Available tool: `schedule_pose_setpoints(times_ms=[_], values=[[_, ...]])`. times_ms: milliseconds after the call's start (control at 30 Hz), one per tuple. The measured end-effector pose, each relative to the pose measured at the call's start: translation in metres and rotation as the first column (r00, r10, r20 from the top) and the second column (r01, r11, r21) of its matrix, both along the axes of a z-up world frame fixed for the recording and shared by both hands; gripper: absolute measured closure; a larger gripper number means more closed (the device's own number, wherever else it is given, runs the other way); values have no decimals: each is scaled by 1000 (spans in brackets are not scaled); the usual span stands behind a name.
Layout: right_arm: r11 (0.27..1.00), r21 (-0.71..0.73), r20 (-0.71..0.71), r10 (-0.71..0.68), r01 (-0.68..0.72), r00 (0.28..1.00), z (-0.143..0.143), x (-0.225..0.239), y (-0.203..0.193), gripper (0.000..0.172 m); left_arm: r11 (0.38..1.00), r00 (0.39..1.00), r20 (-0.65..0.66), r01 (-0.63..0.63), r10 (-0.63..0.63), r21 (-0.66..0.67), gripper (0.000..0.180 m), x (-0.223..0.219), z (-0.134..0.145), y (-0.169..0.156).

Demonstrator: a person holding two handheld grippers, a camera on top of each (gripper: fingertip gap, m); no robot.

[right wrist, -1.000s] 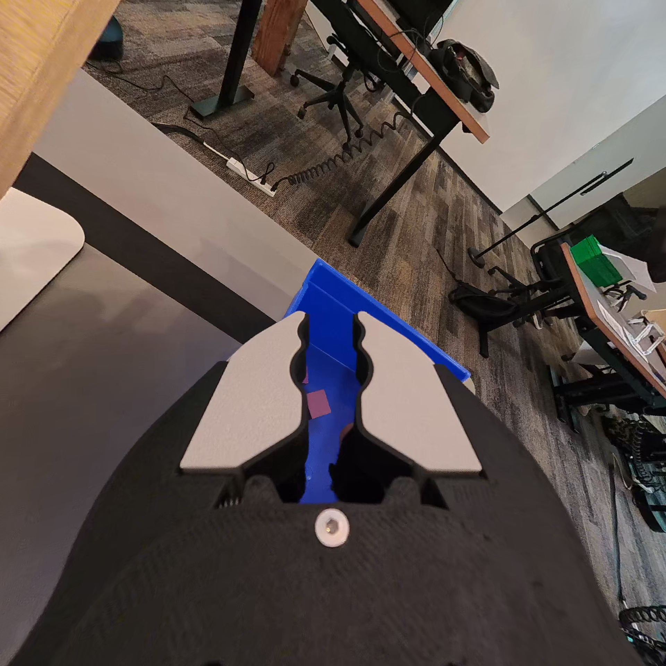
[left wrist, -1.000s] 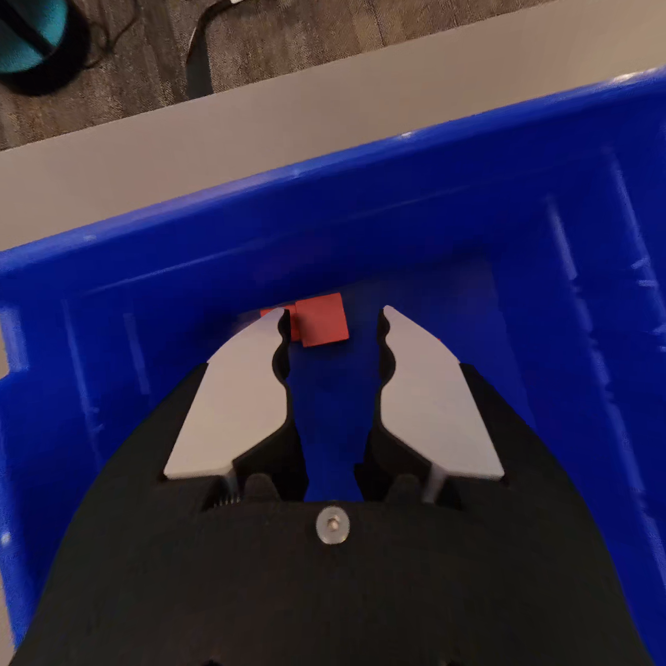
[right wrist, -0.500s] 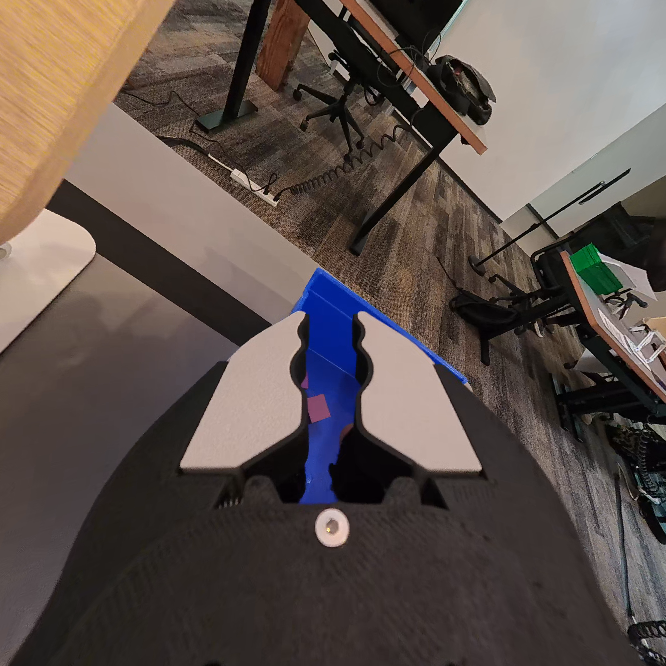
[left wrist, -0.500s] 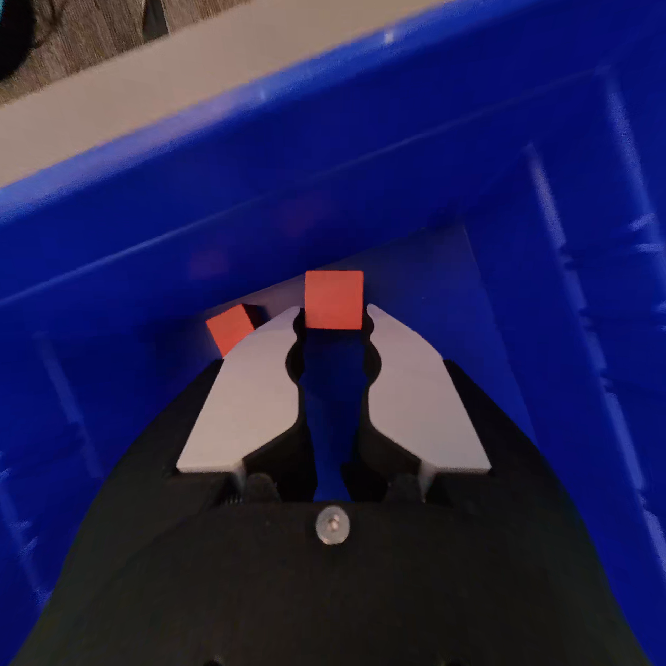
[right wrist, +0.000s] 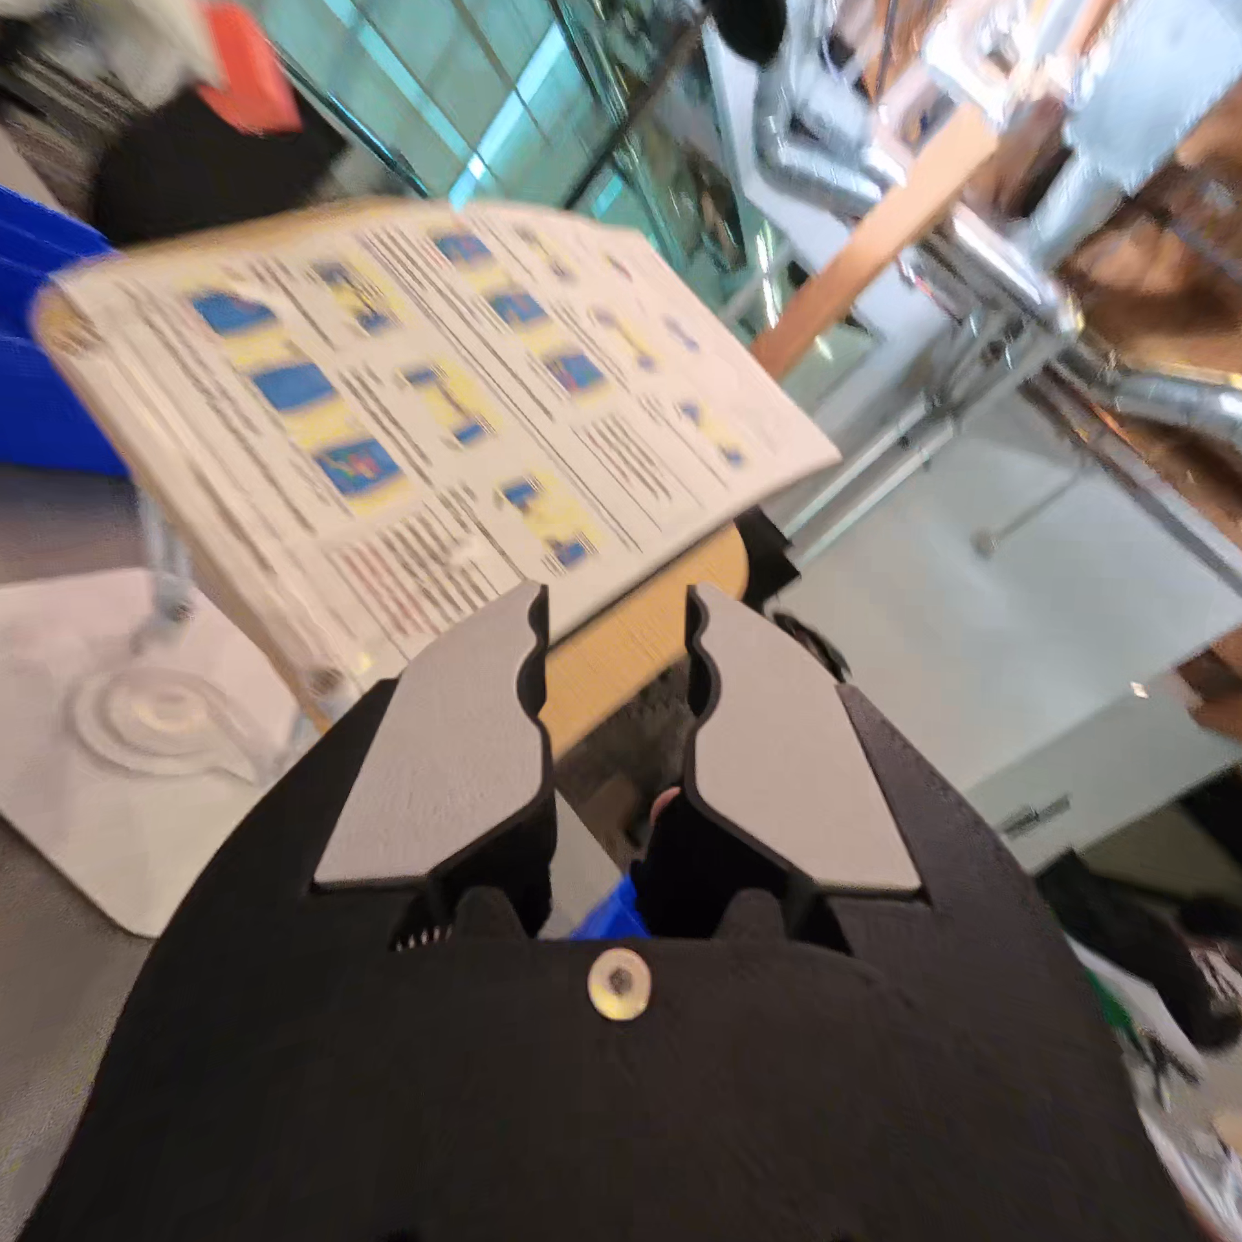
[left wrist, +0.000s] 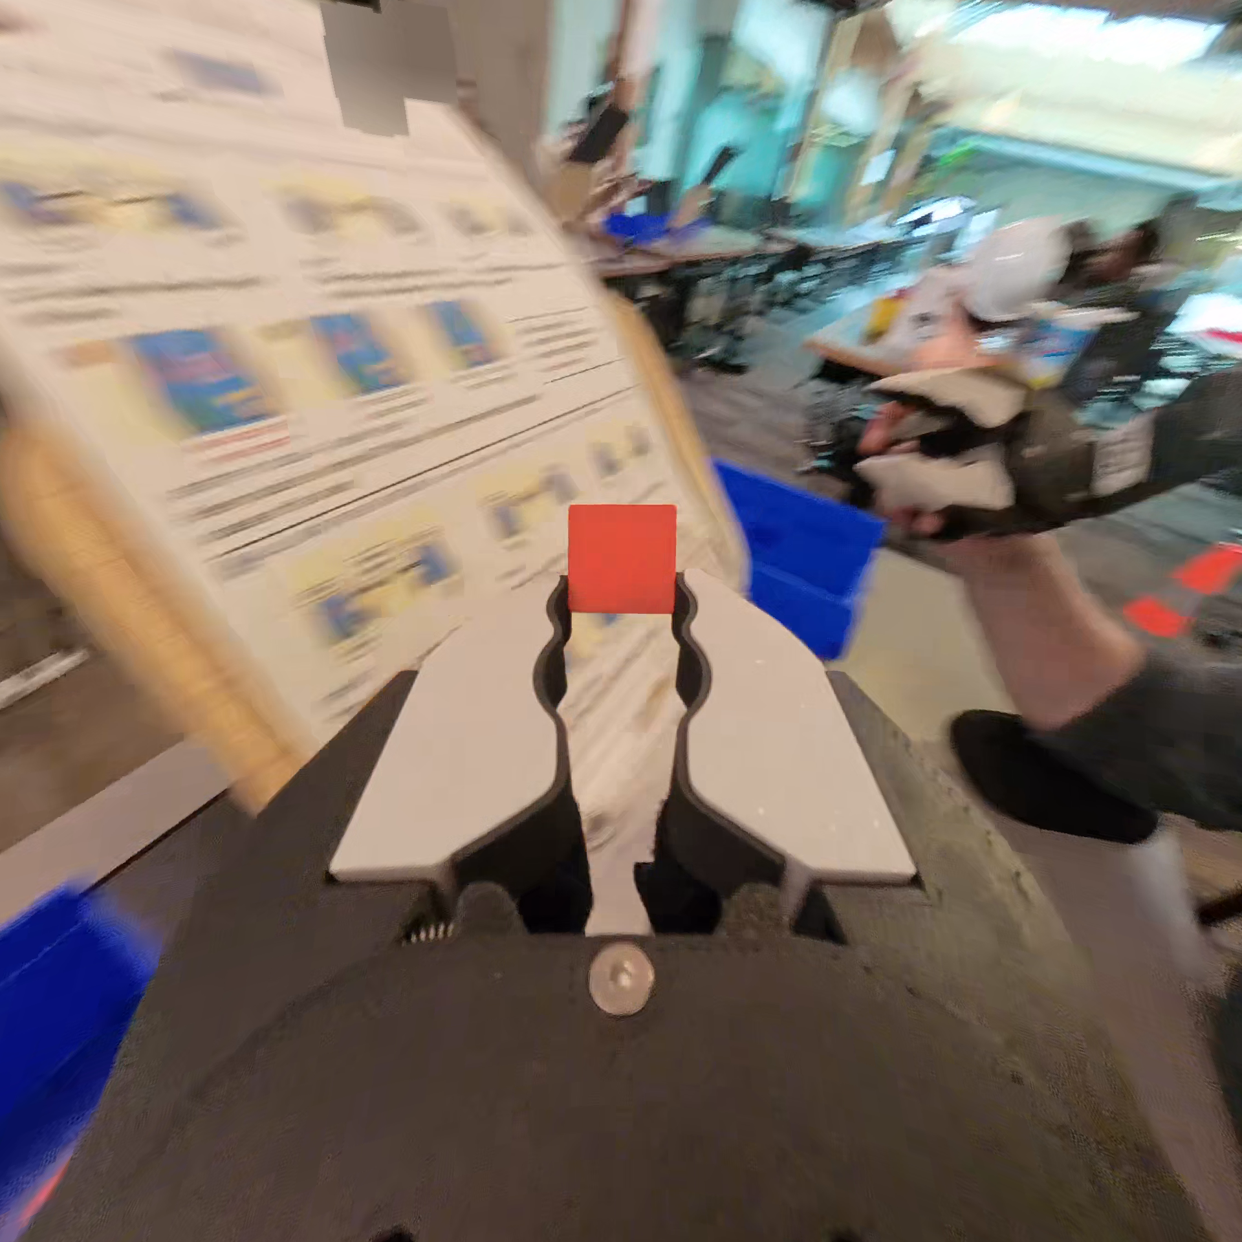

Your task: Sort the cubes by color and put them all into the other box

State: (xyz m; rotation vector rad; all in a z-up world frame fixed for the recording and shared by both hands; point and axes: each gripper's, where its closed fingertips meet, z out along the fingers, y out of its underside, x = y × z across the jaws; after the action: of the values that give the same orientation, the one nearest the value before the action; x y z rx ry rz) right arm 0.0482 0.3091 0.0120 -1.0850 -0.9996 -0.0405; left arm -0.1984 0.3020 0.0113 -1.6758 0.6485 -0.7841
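Left wrist view: the left gripper is clamped on a red cube, both pads pressed against its sides, the cube standing out past the fingertips. Behind it stands a tilted instruction board, blurred. A blue box sits beyond the board's right edge, and another blue box shows at the lower left. The right gripper is held in a hand at the right. Right wrist view: the right gripper has its jaws apart with nothing between them, facing the board on its white base on the surface
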Motion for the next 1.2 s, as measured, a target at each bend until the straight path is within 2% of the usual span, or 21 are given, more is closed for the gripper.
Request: schedule_pose_setpoints(times_ms=[133, 233, 333, 433, 533, 667, 833, 900, 933, 967, 1000, 1033, 1100, 1133, 1200], values=[[974, 121, 29, 190, -192, 981, 5, -56, -58, 124, 967, 962, 100, 249, -253, 47, 152, 90, 14, -48], [950, 225, 77, 203, -216, 976, 1, -82, -82, 120, 911, 891, 198, 413, -408, 17, 152, 138, 9, -73], [938, 296, 76, 164, -180, 983, 0, -90, -87, 117, 860, 830, 271, 511, -487, -19, 151, 163, 0, -85], [929, 339, 42, 140, -146, 989, 5, -87, -86, 117, 838, 809, 296, 544, -508, -49, 152, 172, -8, -88], [924, 356, 70, 125, -141, 990, 3, -87, -85, 124, 815, 784, 318, 577, -533, -57, 151, 176, -9, -92], [911, 385, 82, 126, -148, 989, 1, -88, -88, 140, 802, 775, 321, 593, -544, -73, 152, 179, -13, -94], [914, 370, 87, 145, -167, 986, 3, -87, -91, 143, 789, 759, 344, 610, -553, -77, 151, 178, -10, -96], [913, 382, 80, 125, -146, 989, 11, -78, -89, 143, 806, 760, 371, 590, -534, -49, 142, 169, -1, -93], [919, 373, 71, 111, -129, 991, 17, -70, -85, 143, 812, 759, 378, 582, -530, -32, 146, 164, 4, -92], [931, 348, 68, 89, -107, 994, 22, -59, -77, 143, 820, 764, 373, 573, -527, -14, 154, 158, 9, -92], [945, 317, 66, 59, -77, 996, 26, -45, -67, 143, 829, 771, 363, 559, -524, 11, 170, 152, 13, -92], [962, 269, 76, 20, -40, 997, 28, -28, -54, 143, 839, 779, 350, 542, -521, 42, 180, 146, 18, -93], [986, 136, 135, -113, 95, 984, 22, 15, -20, 143, 859, 805, 315, 507, -502, 74, 180, 137, 24, -93], [980, 86, 168, -194, 182, 966, 18, 41, -4, 143, 869, 820, 297, 488, -490, 86, 180, 134, 26, -93], [937, -106, 283, -291, 332, 914, -9, 92, 18, 142, 880, 835, 282, 461, -473, 113, 180, 127, 31, -93]])
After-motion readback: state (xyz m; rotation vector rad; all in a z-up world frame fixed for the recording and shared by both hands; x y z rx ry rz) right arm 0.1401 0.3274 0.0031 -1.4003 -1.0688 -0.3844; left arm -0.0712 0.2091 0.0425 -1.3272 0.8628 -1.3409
